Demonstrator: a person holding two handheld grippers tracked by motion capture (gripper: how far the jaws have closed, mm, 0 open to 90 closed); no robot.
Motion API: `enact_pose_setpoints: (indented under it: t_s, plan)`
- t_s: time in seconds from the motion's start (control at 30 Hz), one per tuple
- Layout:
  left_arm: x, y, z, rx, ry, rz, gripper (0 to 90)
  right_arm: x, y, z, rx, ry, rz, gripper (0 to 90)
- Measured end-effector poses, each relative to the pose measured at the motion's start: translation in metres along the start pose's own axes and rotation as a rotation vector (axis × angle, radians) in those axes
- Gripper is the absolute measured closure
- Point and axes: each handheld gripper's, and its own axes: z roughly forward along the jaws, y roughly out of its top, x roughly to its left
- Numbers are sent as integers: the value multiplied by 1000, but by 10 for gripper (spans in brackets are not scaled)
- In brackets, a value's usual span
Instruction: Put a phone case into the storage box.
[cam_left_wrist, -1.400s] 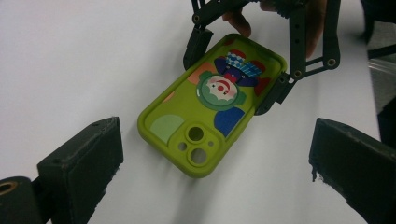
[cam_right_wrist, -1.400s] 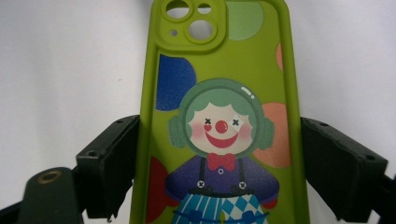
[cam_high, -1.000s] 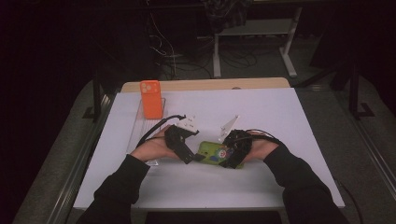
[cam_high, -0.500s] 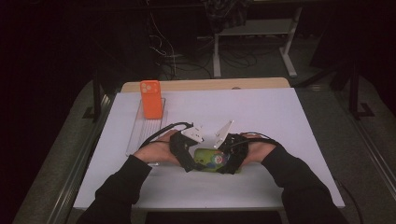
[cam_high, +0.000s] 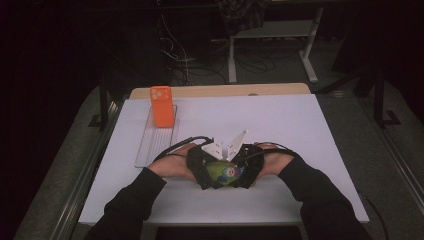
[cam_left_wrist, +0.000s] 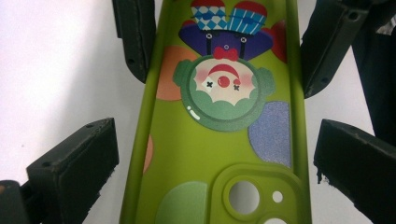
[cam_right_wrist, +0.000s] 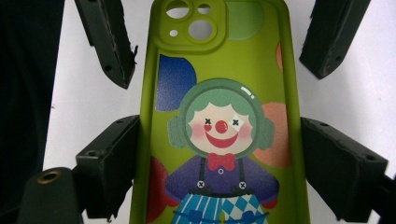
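Both grippers have drawn together over the last second, and the green phone case (cam_high: 224, 173) now sits between them instead of off to the right hand's side. It lies flat on the white table (cam_high: 300, 130), near the middle of the front edge, with its clown picture facing up.

In the high view the left gripper (cam_high: 206, 170) and the right gripper (cam_high: 244, 172) face each other across the case, their grey plates meeting above it. A hand (cam_high: 172, 165) comes in behind the left one.

In the left gripper view, the left gripper (cam_left_wrist: 212, 154) has its jaws spread wide, one on each long side of the phone case (cam_left_wrist: 219, 140), with white table showing between each pad and the case edge, so it grips nothing. The camera cut-out end lies nearest this gripper.

In the right gripper view, the right gripper (cam_right_wrist: 219, 163) straddles the phone case (cam_right_wrist: 219, 121) likewise from the clown's-feet end; its jaws stand close beside the edges, and I cannot tell whether they touch.

An orange phone (cam_high: 162, 106) stands upright on a clear tray (cam_high: 155, 145) near the table's back left corner, well apart from the case.
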Motion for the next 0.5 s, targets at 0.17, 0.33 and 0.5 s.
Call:
enact_pose_setpoints:
  t_s: [0.17,0.33,0.5]
  plan:
    - [-1,1,3,17,-4,13,18,0,1,-1,-12,-7,-2,149]
    - [-2,1,4,15,-13,4,56,-2,0,-2,-14,-11,-24,149]
    - [0,0,2,20,-2,2,119,-1,1,-1,-10,-13,-17,149]
